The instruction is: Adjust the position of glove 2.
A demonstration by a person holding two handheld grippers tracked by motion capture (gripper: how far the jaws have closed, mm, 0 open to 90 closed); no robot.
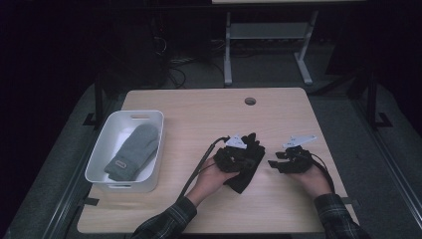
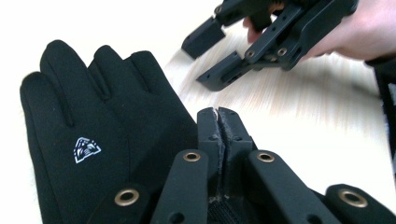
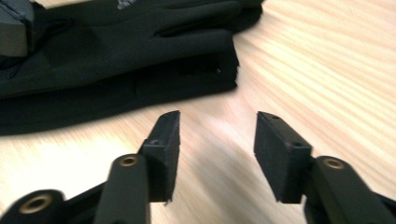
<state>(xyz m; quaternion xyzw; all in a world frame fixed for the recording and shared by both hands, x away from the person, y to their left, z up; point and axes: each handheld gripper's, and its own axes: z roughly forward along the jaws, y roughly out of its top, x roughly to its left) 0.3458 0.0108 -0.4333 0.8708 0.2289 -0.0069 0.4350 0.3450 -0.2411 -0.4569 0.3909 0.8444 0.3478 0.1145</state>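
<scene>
The table is a pale wood-grain slab with rounded corners and a round cable hole at its far edge. At the table's left side stands a white plastic bin, rectangular with rounded walls and slot handles, holding a grey knitted mitten with a small label on its cuff. Toward the table's right half, well apart from the bin, lies the black glove: smooth stretch fabric, fingers spread, a small white emblem on its back, a frayed cuff edge seen in the right gripper view. The left gripper rests over this glove, its blocky black jaws pressed together with no gap; whether they pinch fabric I cannot tell. Just right of the glove, the right gripper hovers over bare wood, its jaws parted with nothing between them.
</scene>
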